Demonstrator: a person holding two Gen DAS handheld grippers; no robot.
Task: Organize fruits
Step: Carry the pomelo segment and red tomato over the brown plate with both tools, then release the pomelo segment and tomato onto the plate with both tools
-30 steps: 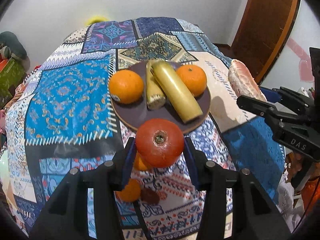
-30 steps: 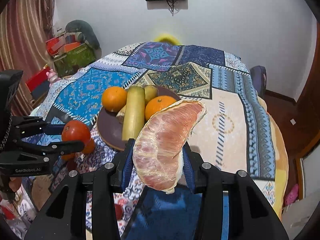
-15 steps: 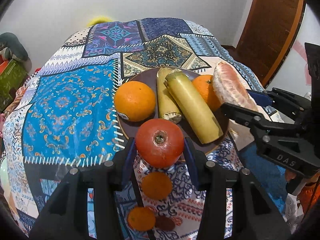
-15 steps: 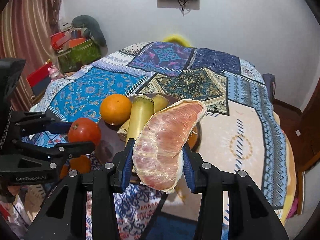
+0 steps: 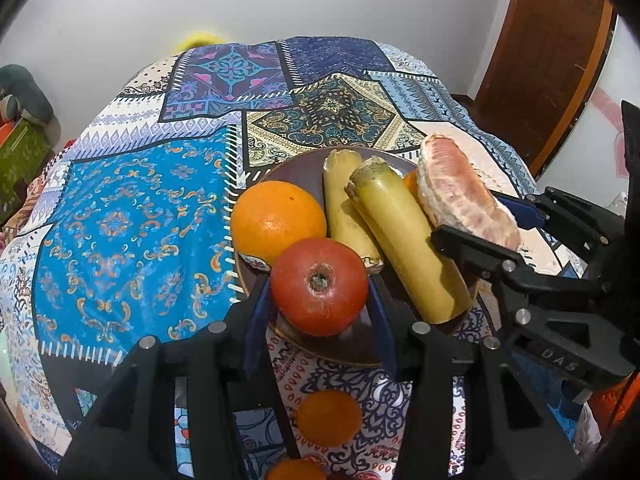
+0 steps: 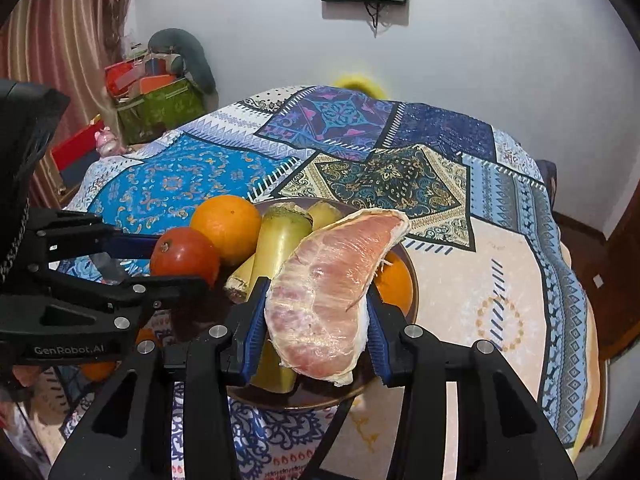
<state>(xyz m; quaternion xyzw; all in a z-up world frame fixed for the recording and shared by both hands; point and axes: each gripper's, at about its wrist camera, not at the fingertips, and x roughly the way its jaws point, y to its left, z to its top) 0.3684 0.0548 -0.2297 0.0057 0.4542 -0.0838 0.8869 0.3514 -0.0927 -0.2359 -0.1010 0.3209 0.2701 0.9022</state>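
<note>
The job looks more than half done. The brown plate (image 5: 288,168) sits on the tabletop (image 5: 132,216), which has a bright patchwork cloth on it. On the plate there is already a big orange (image 5: 276,220) on the left, two long yellow pieces like bananas (image 5: 404,236) in the middle, and a second orange (image 6: 394,284) on the right, mostly hidden. Two more fruits are on their way. The left tool (image 5: 318,308) is closed on a red tomato (image 5: 320,286), with one blue pad on each side of it. The tomato hangs over the near left edge of the plate, just beside the big orange, and I cannot tell if it touches the plate yet. The right tool (image 6: 316,320) is closed on a pink peeled pomelo piece (image 6: 328,292). That piece is held over the near right part of the plate, right by the bananas and above the hidden orange. I think both fruits only need to go down a little and then be let go. The plate is getting full, so they must be put down softly or something may roll off. There is still work left after that. Two small oranges (image 5: 328,418) lie on the cloth near the bottom of the left view, off the plate, close to the left tool.
</note>
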